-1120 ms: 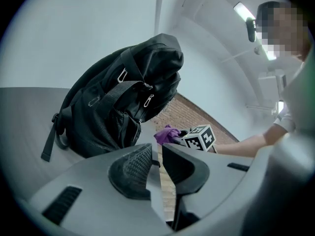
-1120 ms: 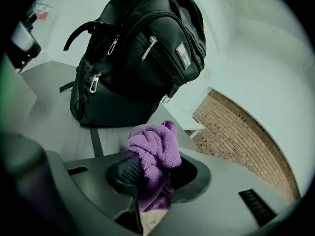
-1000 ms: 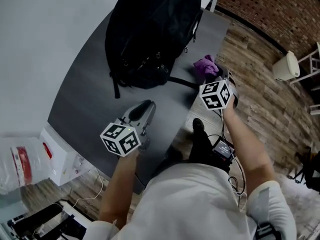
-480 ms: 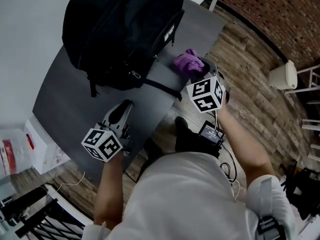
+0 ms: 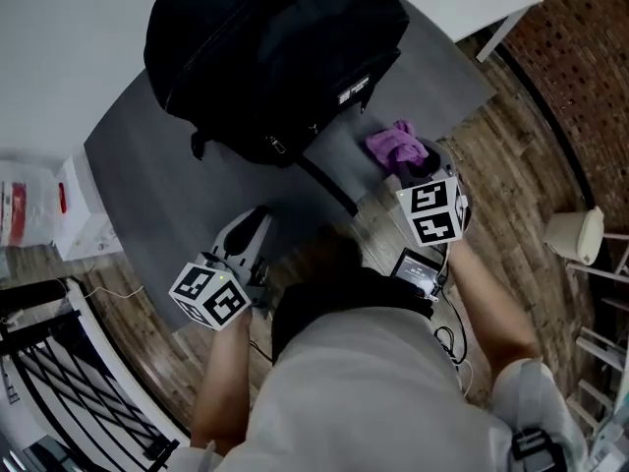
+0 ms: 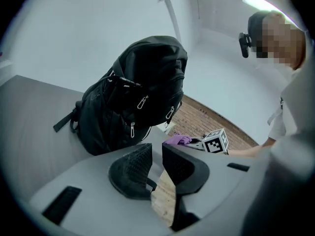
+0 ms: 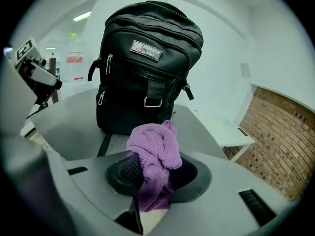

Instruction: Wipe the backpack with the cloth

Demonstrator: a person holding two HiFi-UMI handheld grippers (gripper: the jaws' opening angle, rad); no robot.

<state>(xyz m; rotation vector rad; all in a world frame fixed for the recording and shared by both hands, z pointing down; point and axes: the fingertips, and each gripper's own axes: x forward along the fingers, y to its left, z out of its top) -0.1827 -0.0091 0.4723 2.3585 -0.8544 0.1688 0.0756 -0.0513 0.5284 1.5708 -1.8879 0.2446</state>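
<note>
Right gripper [image 7: 150, 170] is clamping the purple cloth [image 7: 155, 149] and turning to face the backpack [image 7: 147, 63] just ahead, not touching | left gripper [image 6: 156, 162] is hanging empty, jaws slightly apart, backpack ahead-left | judgement: approach proceeding, wiping not yet starting.

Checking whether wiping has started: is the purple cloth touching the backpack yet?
Apart. The head view shows a strip of bare grey table between the cloth, clamped in the right gripper, and the backpack.
</note>
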